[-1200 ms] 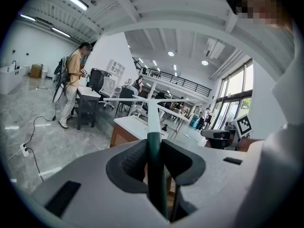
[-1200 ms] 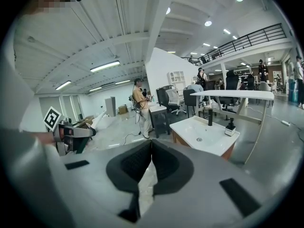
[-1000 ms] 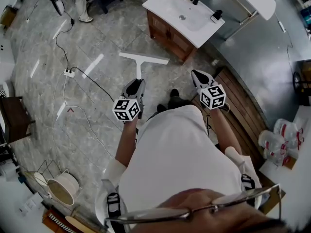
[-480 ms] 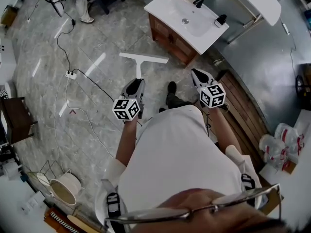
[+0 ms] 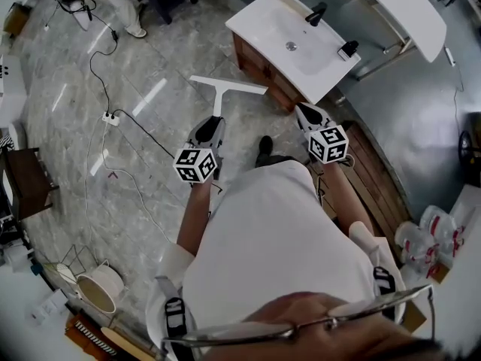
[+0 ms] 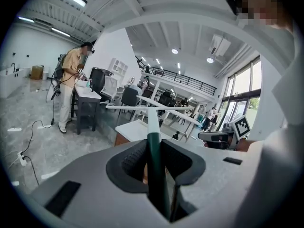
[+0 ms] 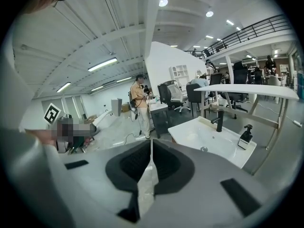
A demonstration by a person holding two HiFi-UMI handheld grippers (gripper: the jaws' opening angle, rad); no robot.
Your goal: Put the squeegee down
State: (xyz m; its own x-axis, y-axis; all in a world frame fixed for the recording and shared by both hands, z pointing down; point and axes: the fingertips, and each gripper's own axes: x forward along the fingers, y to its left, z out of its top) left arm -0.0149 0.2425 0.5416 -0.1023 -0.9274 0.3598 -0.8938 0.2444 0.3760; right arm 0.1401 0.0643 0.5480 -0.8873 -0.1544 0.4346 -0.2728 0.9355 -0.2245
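From the head view, the floor (image 5: 150, 59) is polished grey stone with pale veins and bright streaks of reflected light. A black cable (image 5: 143, 125) snakes across it from a white power strip (image 5: 111, 117). A white rectangular washbasin (image 5: 289, 17) sits on a brown wooden cabinet (image 5: 259, 60), with a black tap (image 5: 316, 12) and a small dark-topped bottle (image 5: 347, 49) on its rim. Brown plank boards (image 5: 379, 175) lie at the right, and a pale round bucket (image 5: 98, 290) stands at the lower left. The left tongs (image 5: 213, 126) hold the squeegee (image 5: 225, 87) out over the floor, off the ground. Its long, flat white blade makes a T across a thin shaft. The right tongs (image 5: 307, 113) point toward the cabinet.

In the left gripper view, the ribbed black pads pinch the squeegee's dark green, smooth, round handle (image 6: 156, 170). The white shaft and blade reach ahead into a tall white hall with ceiling lights and large windows. A person (image 6: 71, 80) stands at a dark table (image 6: 88, 103).

In the right gripper view, the pads are pressed together at the tips. A pale sliver shows in the gap lower down; I cannot tell what it is. The glossy basin lies ahead on the right.
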